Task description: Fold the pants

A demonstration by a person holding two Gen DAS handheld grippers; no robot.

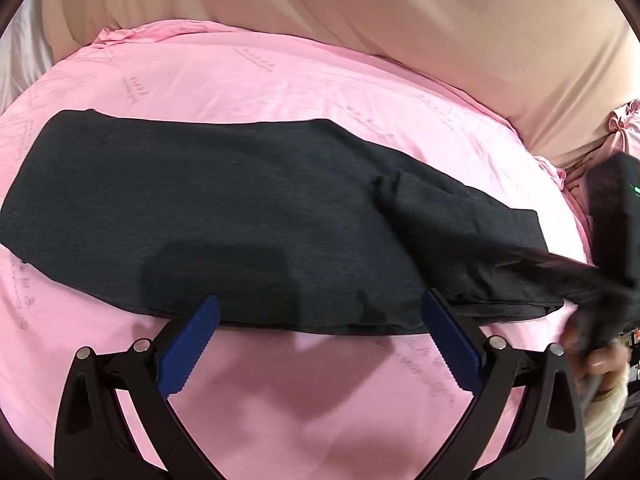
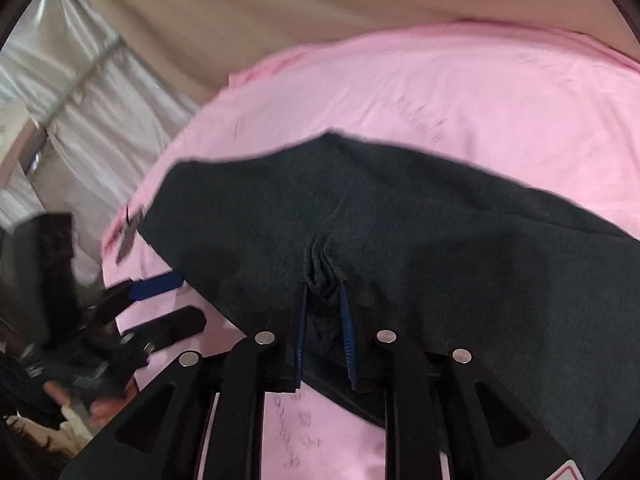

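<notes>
My left gripper (image 1: 320,320) has its jaws spread wide, the blue pads (image 1: 188,348) just above the near edge of the dark pants (image 1: 240,216) and gripping nothing. My right gripper (image 2: 324,300) has its jaws pinched narrow on a bunched fold of the pants, lifting that end off the bed. The pants lie lengthwise across the pink sheet (image 1: 280,80), and the right gripper looks blurred at the left view's edge
</notes>
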